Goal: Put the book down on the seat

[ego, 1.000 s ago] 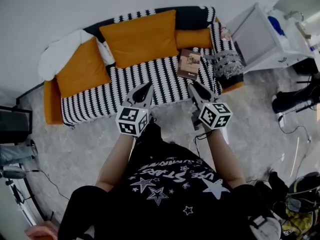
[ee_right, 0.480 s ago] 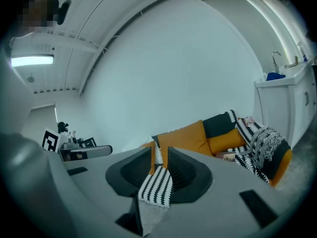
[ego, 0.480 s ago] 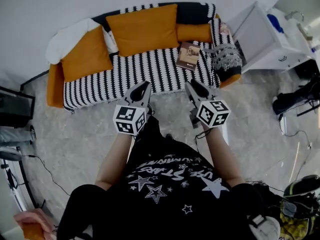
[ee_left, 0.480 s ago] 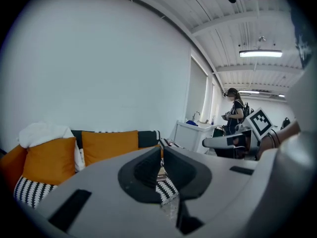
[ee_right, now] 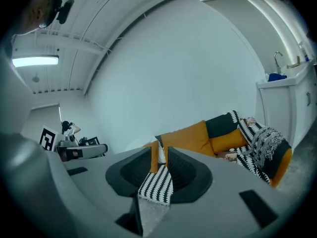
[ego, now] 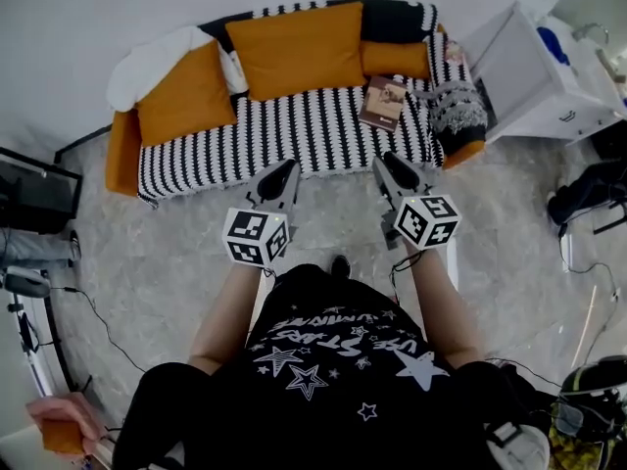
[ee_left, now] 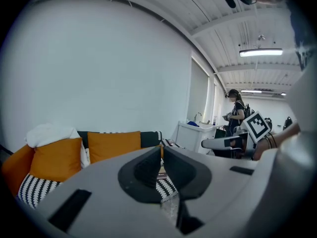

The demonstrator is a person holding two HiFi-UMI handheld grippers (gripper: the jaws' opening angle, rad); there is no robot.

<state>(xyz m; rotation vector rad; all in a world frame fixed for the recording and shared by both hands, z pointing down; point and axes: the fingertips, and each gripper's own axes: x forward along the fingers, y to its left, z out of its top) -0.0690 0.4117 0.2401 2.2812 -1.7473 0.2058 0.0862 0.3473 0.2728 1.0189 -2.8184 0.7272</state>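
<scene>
Book (ego: 383, 103): brown cover, closed, lying flat and slightly askew on black-and-white striped seat (ego: 294, 137). It sits near the seat's right end, just below small orange cushion (ego: 394, 59), beside patterned throw (ego: 457, 114).

A black-and-white striped sofa (ego: 294, 135) bears orange cushions (ego: 299, 47) and a brown book (ego: 384, 103).

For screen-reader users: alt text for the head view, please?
A book lies at the right end of a black-and-white striped sofa with orange cushions. A person in a star-print shirt holds the left gripper and right gripper, both empty, towards it.
</scene>
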